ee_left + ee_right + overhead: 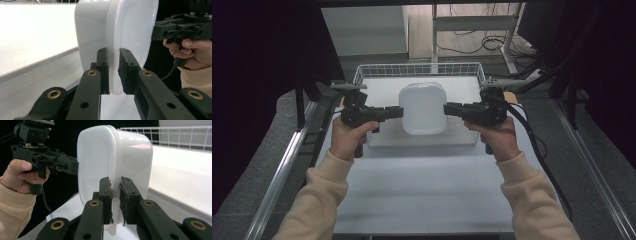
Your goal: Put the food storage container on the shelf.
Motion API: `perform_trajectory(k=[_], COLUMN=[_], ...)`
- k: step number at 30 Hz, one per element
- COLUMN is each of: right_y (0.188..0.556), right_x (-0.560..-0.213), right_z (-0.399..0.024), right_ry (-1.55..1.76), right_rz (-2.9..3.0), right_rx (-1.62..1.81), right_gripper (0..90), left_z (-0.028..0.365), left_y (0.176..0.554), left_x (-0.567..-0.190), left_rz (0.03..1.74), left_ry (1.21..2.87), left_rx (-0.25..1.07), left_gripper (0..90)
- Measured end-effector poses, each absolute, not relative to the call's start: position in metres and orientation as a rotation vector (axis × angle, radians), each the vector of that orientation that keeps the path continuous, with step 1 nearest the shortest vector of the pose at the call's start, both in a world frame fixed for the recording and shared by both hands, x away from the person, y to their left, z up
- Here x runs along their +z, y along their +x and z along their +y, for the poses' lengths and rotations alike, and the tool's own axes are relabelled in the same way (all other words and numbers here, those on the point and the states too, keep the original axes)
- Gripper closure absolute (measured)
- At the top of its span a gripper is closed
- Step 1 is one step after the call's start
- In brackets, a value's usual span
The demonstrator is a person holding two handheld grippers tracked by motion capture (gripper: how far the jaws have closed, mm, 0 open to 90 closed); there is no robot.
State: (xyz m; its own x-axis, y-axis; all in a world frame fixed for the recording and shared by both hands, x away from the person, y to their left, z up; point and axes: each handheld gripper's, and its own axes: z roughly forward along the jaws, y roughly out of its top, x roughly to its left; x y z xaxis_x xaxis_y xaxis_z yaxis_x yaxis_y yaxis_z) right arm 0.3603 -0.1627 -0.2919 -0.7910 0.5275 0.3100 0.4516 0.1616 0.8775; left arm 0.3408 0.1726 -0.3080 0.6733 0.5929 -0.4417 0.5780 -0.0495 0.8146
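Note:
A white translucent plastic container hangs above the table, tipped on its side, held by its rim from both sides. My left gripper is shut on the rim at the container's left edge. In the left gripper view the two pads pinch the thin rim of the container. My right gripper is shut on the rim at the opposite side. In the right gripper view its pads clamp the rim of the container, with the other gripper and its hand beyond.
A white tray lies under the container on the white table. A wire basket stands behind it at the far edge. Metal rails run along both sides of the table, and cables trail from the right gripper.

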Motion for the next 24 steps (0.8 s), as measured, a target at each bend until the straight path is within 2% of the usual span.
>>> perform_trajectory(k=[5,14,24], right_y=[0.374,0.398,0.436], right_x=[-0.277,-0.257,-0.264], right_z=[-0.161,-0.158,-0.15], right_ry=[0.993,1.018,1.152], right_rz=[2.328,2.334,2.372], right_rx=[1.718,1.754,1.747], right_gripper=[79.4,79.5,79.5], left_z=[0.172,0.179,0.184], left_y=[0.356,0.385,0.425], left_x=[-0.292,-0.276,-0.284], left_rz=[0.944,0.968,1.044], left_ry=[1.711,1.688,1.706], left_rx=[0.046,0.001,-0.058], left_gripper=[79.8,79.6,79.5])
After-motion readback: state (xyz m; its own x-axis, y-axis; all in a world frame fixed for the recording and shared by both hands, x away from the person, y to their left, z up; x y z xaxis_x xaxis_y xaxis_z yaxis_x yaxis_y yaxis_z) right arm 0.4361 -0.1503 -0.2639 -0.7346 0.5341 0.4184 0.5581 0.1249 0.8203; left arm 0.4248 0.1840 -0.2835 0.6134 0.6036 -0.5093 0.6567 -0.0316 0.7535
